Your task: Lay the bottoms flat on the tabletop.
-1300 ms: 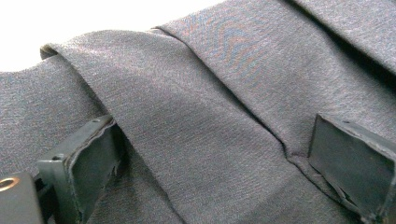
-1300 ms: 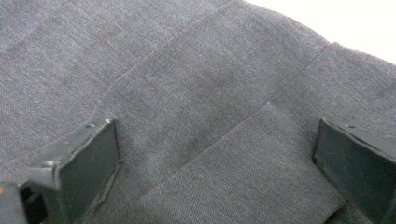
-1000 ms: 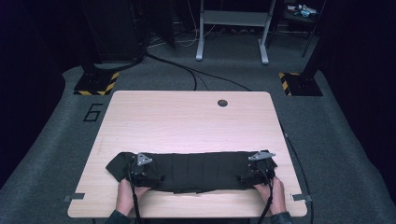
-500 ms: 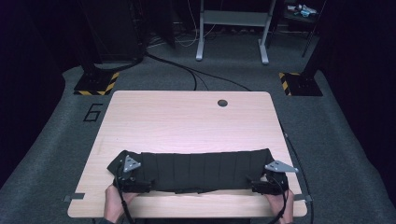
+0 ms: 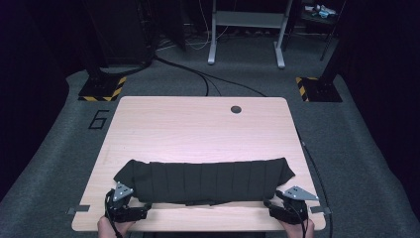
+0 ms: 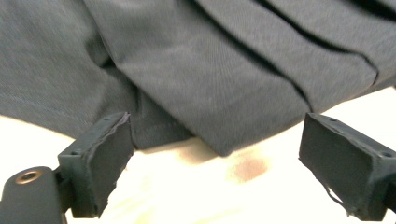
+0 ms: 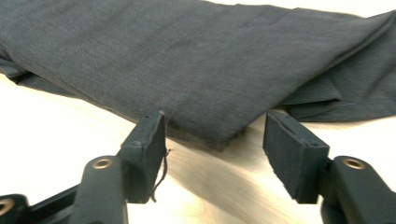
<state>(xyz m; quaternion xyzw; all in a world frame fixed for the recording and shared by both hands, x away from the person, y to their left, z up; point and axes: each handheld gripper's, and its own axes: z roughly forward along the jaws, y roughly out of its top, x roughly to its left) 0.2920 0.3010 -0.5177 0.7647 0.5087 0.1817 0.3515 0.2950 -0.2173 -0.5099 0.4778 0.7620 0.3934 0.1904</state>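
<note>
Both grippers, left (image 5: 130, 210) and right (image 5: 282, 210), have let go and backed off to the near table edge, jaws spread empty, leaving the dark folded cloth garment (image 5: 203, 179) flat across the light wooden table (image 5: 198, 129); fold looks done.

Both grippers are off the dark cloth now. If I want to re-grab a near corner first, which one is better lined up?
Right, probably. The right gripper has open jaws bracketing a folded corner of the dark cloth. The left gripper is open too, but its corner sits off-centre, nearer its left jaw.
</note>
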